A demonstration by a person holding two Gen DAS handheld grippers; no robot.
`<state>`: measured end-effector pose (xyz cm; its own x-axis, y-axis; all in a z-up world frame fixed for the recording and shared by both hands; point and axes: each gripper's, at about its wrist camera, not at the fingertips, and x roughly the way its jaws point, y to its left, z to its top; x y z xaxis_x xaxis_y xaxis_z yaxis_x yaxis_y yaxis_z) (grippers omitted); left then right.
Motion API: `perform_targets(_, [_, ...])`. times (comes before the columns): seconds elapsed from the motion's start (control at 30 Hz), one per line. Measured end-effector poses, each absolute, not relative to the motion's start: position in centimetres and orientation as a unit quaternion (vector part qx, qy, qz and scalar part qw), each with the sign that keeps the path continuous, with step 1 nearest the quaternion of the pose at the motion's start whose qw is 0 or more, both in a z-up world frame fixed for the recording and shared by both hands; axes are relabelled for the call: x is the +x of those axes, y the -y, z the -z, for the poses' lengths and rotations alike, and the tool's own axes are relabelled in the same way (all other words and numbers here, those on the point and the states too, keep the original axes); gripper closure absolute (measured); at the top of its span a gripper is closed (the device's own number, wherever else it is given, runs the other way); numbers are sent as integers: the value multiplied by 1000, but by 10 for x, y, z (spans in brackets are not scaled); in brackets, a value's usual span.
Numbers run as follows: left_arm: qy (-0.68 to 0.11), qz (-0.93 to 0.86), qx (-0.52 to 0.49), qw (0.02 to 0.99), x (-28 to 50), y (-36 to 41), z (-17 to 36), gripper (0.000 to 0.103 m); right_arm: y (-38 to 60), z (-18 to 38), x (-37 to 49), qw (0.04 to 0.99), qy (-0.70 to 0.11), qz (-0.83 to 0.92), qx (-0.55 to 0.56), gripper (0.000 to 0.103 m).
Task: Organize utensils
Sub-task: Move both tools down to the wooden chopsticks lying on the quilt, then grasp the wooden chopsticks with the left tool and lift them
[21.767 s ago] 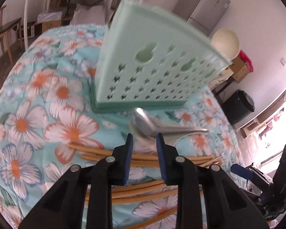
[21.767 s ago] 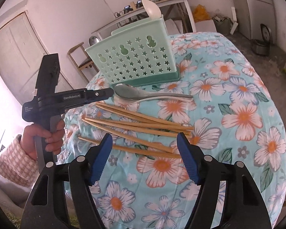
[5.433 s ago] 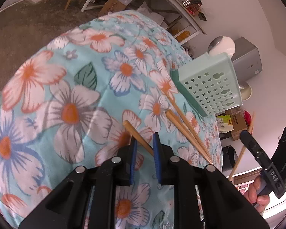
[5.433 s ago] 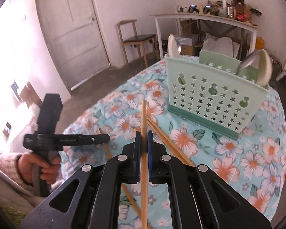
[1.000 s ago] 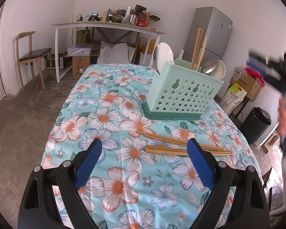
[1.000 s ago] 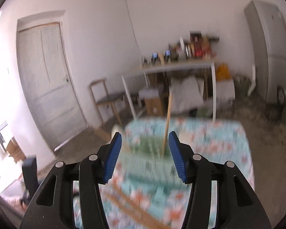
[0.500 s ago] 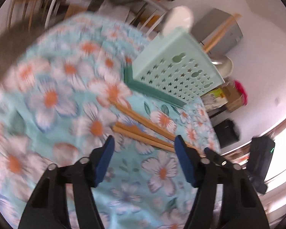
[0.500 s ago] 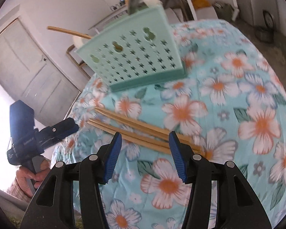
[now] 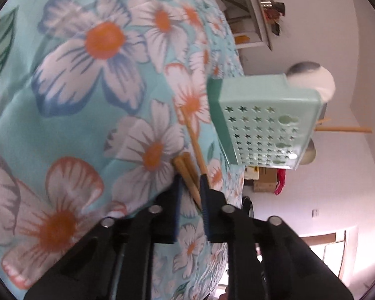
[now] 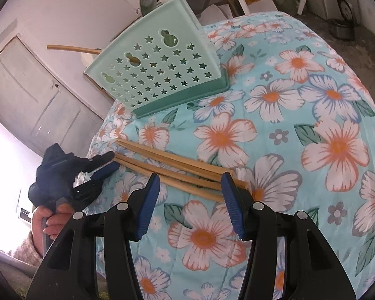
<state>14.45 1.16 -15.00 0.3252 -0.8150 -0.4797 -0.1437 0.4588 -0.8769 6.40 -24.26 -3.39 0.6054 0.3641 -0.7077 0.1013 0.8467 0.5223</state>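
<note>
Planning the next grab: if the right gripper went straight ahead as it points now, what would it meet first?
Probably the chopsticks lying on the tablecloth, right ahead of the open right gripper; the green utensil holder stands farther on.

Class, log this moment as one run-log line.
left gripper: closing on chopsticks | right gripper: open above them | holder: upright

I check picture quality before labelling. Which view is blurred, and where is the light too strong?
Left wrist view: soft motion blur over the floral tablecloth and the chopsticks between the left gripper fingers; the window at lower right is overexposed. Right wrist view: sharp, with the green utensil holder clear; strong fisheye bending, and the left edge is blown out white.
</note>
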Motion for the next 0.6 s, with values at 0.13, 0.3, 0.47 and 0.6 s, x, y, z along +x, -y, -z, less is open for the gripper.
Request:
perform_targets(0.13, [-522, 241, -456, 679, 142, -6, 149, 93, 247, 35, 63, 855, -435, -78, 272, 53])
perform_targets(0.3, [-524, 233, -450, 684, 144, -6, 143, 94, 252, 35, 59, 854, -432, -76, 279, 53])
perform_targets(0.47, [-541, 233, -436, 681, 139, -10, 135, 94, 258, 29, 54, 858, -425, -73, 279, 53])
perform_targets(0.6, [-559, 240, -413, 678, 131, -15, 130, 94, 259, 25, 52, 862, -421, -74, 274, 53])
